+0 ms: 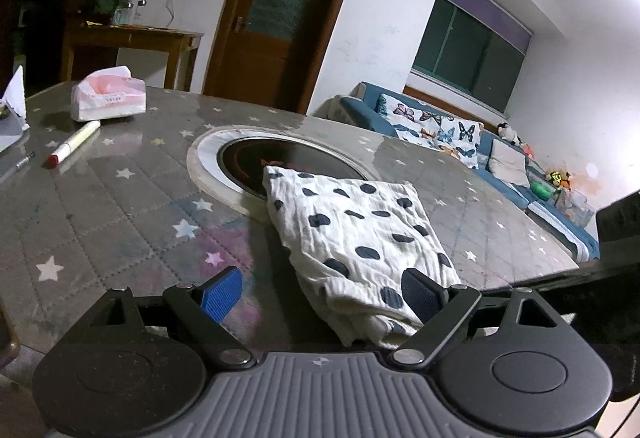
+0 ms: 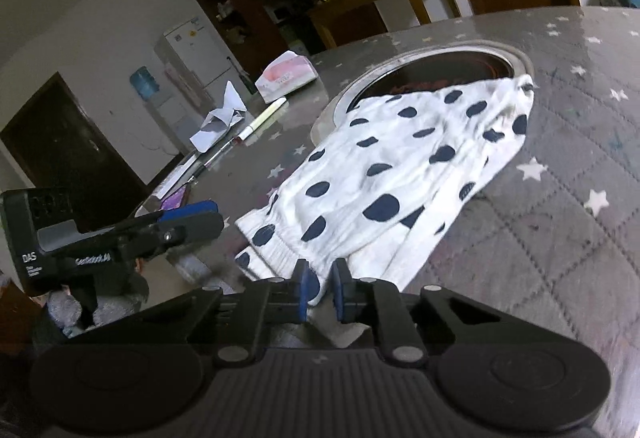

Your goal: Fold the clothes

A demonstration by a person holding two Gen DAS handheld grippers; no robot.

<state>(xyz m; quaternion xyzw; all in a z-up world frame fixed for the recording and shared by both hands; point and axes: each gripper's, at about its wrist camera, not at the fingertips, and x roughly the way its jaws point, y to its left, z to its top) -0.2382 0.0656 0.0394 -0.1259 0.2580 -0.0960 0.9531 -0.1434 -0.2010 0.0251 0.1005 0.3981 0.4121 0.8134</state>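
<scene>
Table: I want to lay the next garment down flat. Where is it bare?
Bare cloth lies right of the polka-dot garment on the table, and between it and the marker. Crowded: far left, around the tissue pack, pens and paper.

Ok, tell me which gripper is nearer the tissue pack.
Left. The left gripper is open at the spotted cloth's near edge, on the tissue pack's side; the right gripper pinches the cloth farther away.

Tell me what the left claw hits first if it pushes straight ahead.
Probably the polka-dot garment: the open left claw already straddles its near folded edge on the table. Depth is unclear.
</scene>
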